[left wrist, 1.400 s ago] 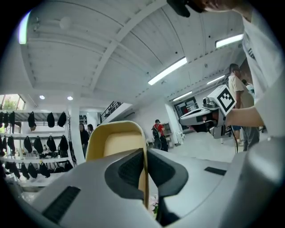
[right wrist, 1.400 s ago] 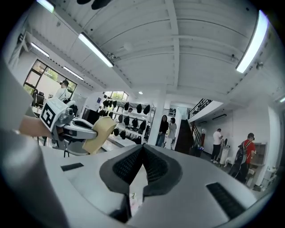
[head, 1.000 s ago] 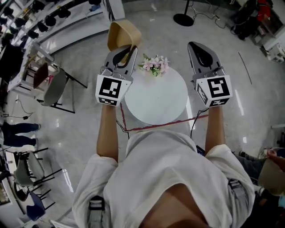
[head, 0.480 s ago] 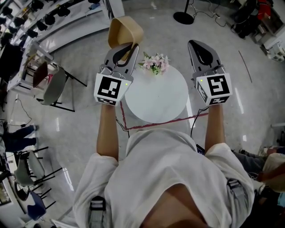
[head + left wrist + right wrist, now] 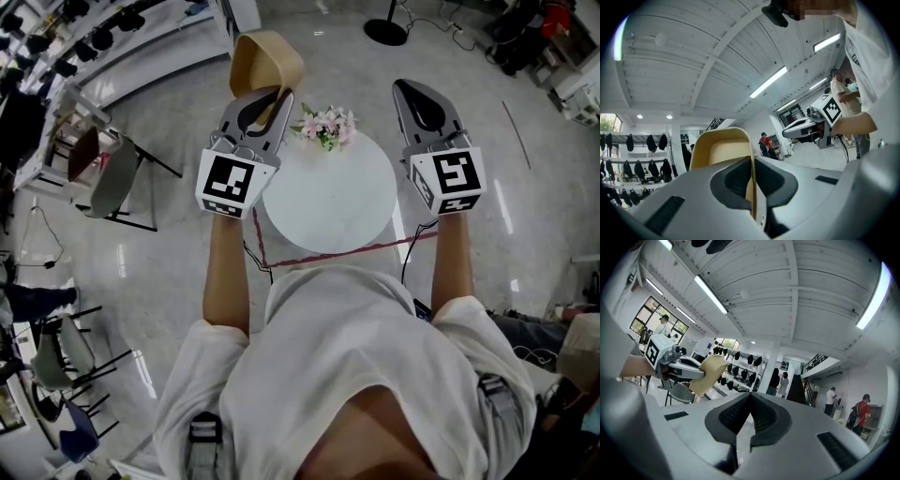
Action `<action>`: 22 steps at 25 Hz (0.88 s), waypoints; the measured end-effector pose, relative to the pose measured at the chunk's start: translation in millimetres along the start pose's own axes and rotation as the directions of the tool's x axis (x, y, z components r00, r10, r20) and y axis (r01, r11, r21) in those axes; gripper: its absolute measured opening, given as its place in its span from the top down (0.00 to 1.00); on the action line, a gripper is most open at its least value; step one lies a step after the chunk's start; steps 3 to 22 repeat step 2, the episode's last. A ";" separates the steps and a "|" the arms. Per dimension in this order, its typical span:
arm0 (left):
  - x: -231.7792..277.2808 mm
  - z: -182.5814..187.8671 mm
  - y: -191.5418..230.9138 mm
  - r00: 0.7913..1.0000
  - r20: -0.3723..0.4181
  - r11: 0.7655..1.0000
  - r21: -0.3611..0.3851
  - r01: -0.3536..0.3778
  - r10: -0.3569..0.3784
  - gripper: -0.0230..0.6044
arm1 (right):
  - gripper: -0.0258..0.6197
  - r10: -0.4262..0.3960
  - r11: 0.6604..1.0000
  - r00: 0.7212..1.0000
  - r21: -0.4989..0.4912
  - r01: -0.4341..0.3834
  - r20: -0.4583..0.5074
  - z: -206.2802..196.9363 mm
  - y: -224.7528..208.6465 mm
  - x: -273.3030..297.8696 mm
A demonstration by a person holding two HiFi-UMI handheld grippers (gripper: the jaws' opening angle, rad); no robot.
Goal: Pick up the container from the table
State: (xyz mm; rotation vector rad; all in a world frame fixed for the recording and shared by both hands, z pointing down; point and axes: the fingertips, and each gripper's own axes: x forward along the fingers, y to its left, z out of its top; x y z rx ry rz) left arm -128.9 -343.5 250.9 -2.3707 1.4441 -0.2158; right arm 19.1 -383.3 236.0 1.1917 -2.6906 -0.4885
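Between the jaws of the left gripper (image 5: 271,97), clamped on one thin side wall, the tan container (image 5: 267,61) projects ahead of the tips, clear of the table (image 5: 328,202), apparently light, stiff and slick, best pinched deep on that wall; the right gripper (image 5: 413,87) has its jaws together, empty.

We saw that the person wore a white shirt (image 5: 352,347) with short, loose sleeves. Over each shoulder ran a grey strap (image 5: 201,433) with a dark buckle. The left gripper (image 5: 279,94) and the right gripper (image 5: 403,86) had the same build: a smooth light-grey shell that narrowed to a pointed nose, with a dark oval opening on its upper side. At the back of each shell sat a marker cube (image 5: 228,183), white with black square patterns on its faces. In the right gripper view the pads (image 5: 735,416) were dark and finely ribbed. A thin dark cable (image 5: 409,251) hung down below the right gripper.
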 end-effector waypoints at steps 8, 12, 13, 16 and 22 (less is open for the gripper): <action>-0.6 -0.9 1.2 1.000 0.001 1.000 -0.003 0.002 -0.002 0.92 | 0.94 0.002 1.000 1.000 0.001 -0.002 0.000 -0.6 1.4 2.0; -0.6 -0.9 1.2 1.000 0.001 1.000 -0.003 0.002 -0.002 0.92 | 0.94 0.002 1.000 1.000 0.001 -0.002 0.000 -0.6 1.4 2.0; -0.6 -0.9 1.2 1.000 0.001 1.000 -0.003 0.002 -0.002 0.92 | 0.94 0.002 1.000 1.000 0.001 -0.002 0.000 -0.6 1.4 2.0; -0.6 -0.9 1.2 1.000 0.001 1.000 -0.003 0.002 -0.002 0.92 | 0.94 0.002 1.000 1.000 0.001 -0.002 0.000 -0.6 1.4 2.0; -0.6 -0.9 1.2 1.000 0.001 1.000 -0.003 0.002 -0.002 0.92 | 0.94 0.002 1.000 1.000 0.001 -0.002 0.000 -0.6 1.4 2.0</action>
